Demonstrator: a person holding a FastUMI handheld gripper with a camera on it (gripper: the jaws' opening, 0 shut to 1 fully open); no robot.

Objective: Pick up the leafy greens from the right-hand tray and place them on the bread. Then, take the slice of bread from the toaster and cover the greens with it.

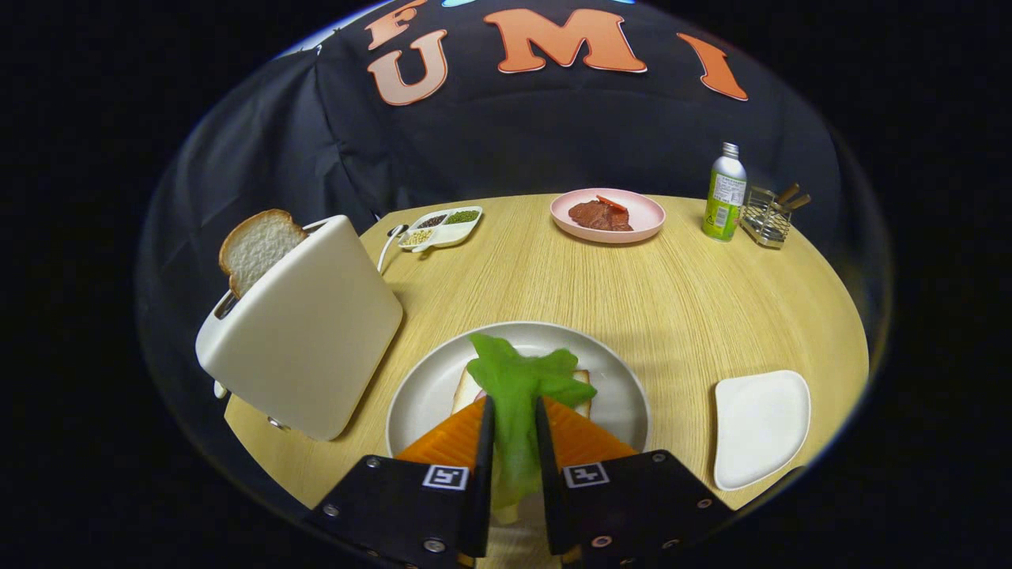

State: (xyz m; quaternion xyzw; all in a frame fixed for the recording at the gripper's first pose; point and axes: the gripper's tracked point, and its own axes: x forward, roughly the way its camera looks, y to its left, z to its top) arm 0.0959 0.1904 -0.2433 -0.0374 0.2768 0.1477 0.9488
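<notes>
My gripper (514,411) is shut on the leafy greens (518,379), whose stalk runs down between the two fingers while the leaves fan out just ahead of them. The greens hang over a slice of bread (583,399) lying on a round grey plate (427,387); whether they touch it I cannot tell. Left of the plate stands a white toaster (304,328) with another slice of bread (257,245) sticking up from its slot. A small white tray (760,427) lies bare to the right of the plate.
Farther back on the round wooden table (680,292) are a pink plate with meat (607,215), a divided dish of seeds (441,227), a green bottle (724,194) and a wire rack (768,215). The table's edge runs close behind the toaster.
</notes>
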